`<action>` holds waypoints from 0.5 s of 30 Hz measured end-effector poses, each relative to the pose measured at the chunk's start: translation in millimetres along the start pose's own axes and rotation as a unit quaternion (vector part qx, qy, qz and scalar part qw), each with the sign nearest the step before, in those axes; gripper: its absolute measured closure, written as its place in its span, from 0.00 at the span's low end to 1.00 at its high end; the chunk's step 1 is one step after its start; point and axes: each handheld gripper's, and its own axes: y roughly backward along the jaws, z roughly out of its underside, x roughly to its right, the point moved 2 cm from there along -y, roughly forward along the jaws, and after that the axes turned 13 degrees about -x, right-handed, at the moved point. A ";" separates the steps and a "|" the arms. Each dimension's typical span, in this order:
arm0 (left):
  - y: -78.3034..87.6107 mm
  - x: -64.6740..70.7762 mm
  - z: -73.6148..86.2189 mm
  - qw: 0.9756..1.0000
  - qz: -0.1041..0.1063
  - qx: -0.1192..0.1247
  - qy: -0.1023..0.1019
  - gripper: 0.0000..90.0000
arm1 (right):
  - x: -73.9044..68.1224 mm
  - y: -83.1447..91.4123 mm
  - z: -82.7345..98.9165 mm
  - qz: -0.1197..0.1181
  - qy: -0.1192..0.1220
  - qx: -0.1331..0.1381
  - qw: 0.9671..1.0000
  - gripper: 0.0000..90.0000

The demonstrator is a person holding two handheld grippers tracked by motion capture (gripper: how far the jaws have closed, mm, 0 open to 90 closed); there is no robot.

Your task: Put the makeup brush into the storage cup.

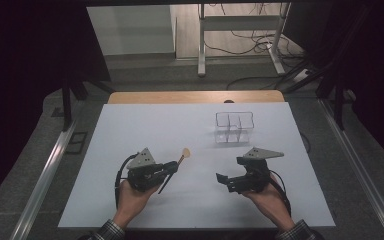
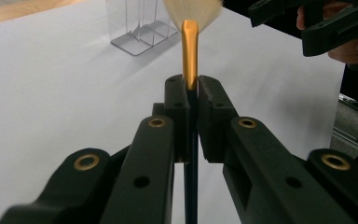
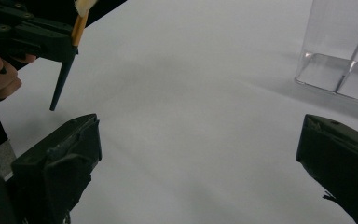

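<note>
A makeup brush [image 1: 179, 161] with a pale tuft, gold ferrule and dark handle is clamped in my left gripper [image 1: 172, 169], which is shut on the handle just below the ferrule [image 2: 189, 56]. The brush is held off the white table [image 1: 130, 125], tuft up and away, handle tip slanting down [image 3: 61, 86]. My right gripper [image 1: 223, 180] hovers to the right of it, jaws wide open [image 3: 200, 135] with nothing between them. A clear compartmented organizer [image 1: 235, 127] stands beyond both grippers, seen close at the right gripper view's upper right [image 3: 345, 46].
The table's wooden far edge [image 1: 195, 96] lies behind the organizer. Metal rails [image 1: 45, 170] run along both sides of the table. A desk frame and cables [image 1: 240, 35] stand on the floor beyond.
</note>
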 end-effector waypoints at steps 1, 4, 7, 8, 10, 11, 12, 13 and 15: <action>-0.5 0.5 -0.5 1.000 0.000 0.000 -0.001 0.93 | -1.4 -1.3 -2.3 -0.004 -0.002 0.002 1.000 0.00; -2.6 2.2 -2.0 1.000 0.002 0.002 -0.002 0.93 | -2.5 -2.6 -4.9 -0.008 -0.003 0.005 1.000 0.00; -4.6 4.1 -3.6 1.000 0.002 0.002 -0.006 0.93 | -4.2 -4.2 -8.7 -0.010 -0.002 0.005 1.000 0.00; -5.3 4.6 -4.2 1.000 0.002 0.003 -0.006 0.93 | -4.6 -4.8 -9.9 -0.012 -0.002 0.006 1.000 0.00; -7.0 5.6 -5.2 1.000 0.003 0.003 -0.007 0.93 | -5.5 -6.3 -12.1 -0.016 -0.002 0.004 1.000 0.00; -7.9 6.2 -5.7 1.000 0.003 0.004 -0.007 0.93 | -6.1 -7.2 -13.2 -0.018 -0.003 0.005 1.000 0.00; -8.7 6.7 -6.1 1.000 0.004 0.004 -0.008 0.93 | -7.1 -8.0 -14.1 -0.022 -0.005 0.005 1.000 0.00; -9.6 7.3 -6.5 1.000 0.004 0.004 -0.009 0.93 | -7.7 -8.7 -15.2 -0.024 -0.004 0.004 1.000 0.00; -11.1 8.5 -7.3 1.000 0.005 0.004 -0.011 0.93 | -9.4 -10.4 -17.5 -0.028 -0.004 0.003 1.000 0.00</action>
